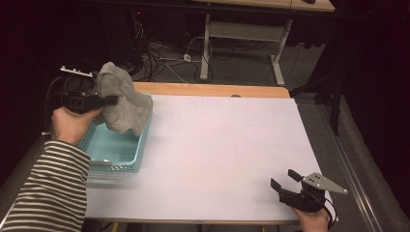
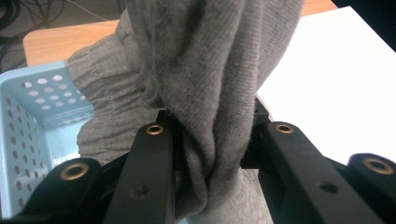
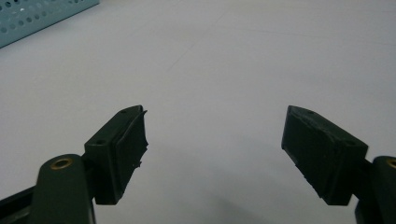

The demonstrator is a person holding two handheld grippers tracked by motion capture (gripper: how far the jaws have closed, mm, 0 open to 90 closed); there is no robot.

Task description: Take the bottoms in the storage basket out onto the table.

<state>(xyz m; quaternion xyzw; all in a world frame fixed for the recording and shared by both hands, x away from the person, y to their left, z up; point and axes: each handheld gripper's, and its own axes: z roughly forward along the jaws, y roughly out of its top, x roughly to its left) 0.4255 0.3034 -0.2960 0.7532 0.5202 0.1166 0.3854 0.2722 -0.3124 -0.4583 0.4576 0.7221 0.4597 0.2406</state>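
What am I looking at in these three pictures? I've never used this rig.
A person stands at a table covered in white and holds a handheld two-jaw gripper in each hand. The high view looks down from above; the other two pictures come from cameras riding on each gripper. The left gripper is shut on a grey knitted garment, lifted over a light blue perforated basket; its view shows the cloth pinched between the jaws. The right gripper rests near the table's front right corner, its jaws open and holding nothing.

Left hand-held gripper (image 1: 113,100) raised with jaws clamped; right hand-held gripper (image 1: 284,178) low, jaws spread wide
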